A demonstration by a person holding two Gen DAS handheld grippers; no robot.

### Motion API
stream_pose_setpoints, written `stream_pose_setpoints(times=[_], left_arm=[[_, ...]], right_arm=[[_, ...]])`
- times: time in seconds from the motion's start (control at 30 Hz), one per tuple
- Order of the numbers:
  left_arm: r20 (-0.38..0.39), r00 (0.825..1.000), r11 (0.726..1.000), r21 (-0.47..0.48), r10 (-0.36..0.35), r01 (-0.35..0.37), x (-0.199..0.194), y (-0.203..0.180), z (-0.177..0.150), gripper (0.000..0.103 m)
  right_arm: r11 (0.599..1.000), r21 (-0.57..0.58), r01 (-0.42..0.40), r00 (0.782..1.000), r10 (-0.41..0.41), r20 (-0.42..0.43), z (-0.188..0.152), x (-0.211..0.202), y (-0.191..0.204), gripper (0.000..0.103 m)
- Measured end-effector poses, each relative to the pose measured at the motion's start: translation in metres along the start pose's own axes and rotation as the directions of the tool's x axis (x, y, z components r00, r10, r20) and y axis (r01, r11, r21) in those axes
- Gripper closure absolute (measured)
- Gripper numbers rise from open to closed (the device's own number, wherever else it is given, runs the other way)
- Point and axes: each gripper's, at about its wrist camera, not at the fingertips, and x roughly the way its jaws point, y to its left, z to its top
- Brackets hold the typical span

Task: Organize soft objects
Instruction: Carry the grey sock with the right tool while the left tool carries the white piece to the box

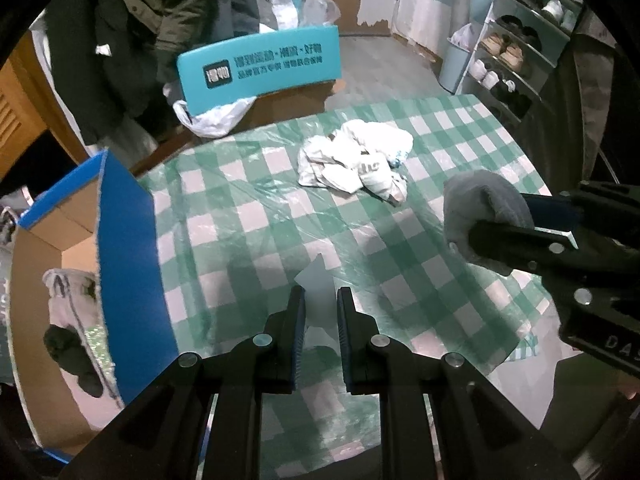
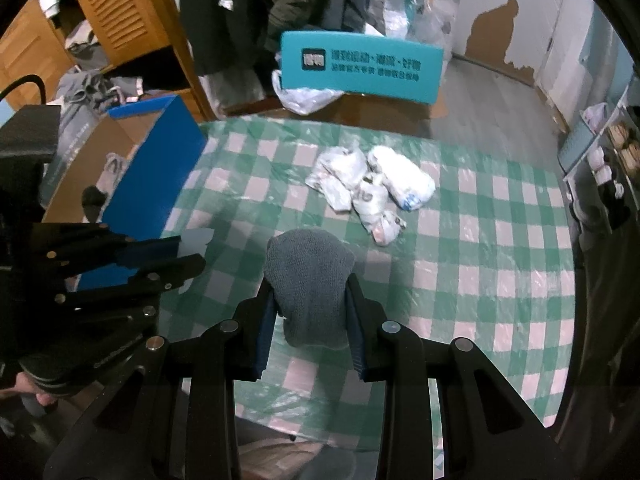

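A pale, translucent scrap (image 1: 318,280) sat pinched between the jaws of the left gripper (image 1: 320,304), too blurred in the left wrist view to say what it was made of; from the right wrist camera it showed only as a light sheet beside the black fingers. The right gripper (image 2: 310,312) was clenched on a grey knitted sock (image 2: 308,280), bunched and rounded at its top, its lower end dropping out of sight behind the blue finger pads (image 2: 266,332). Both tools hung above a table (image 1: 248,216) spread with a green-and-white checked cloth under glossy, wrinkled clear plastic. Farther back on that cloth lay a crumpled heap of white printed socks (image 1: 354,164), their lettering unreadable. At the table's left edge stood an open cardboard box (image 1: 128,248) with blue outer faces; inside it lay a pale garment (image 1: 70,296) and a dark one (image 1: 70,356), both partly cut off by the box wall. Beyond the table, a teal board (image 1: 260,68) carried print too distorted to read, dark coats (image 1: 152,28) hung at the back, and a shoe rack (image 1: 516,48) curved along the right rim. Part of a hand (image 2: 30,390) showed at the lower left of the right wrist view.
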Motion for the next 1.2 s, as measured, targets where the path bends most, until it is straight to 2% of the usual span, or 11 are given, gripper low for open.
stream_pose_setpoints(times=[0.53,1.2], left_arm=[[0.072,0.997,1.0,-0.03,0.004,-0.002,-0.037,0.028,-0.006,0.087],[0.116,0.992,0.987,-0.161,0.046,-0.027,-0.065,0.103,-0.027,0.087]], right_arm=[[0.997,-0.066,-0.046,0.997,0.05,0.064,0.021,-0.025,0.043,0.072],[0.982,-0.166,-0.085,0.995,0.094,0.045,0.053,-0.009,0.114,0.072]])
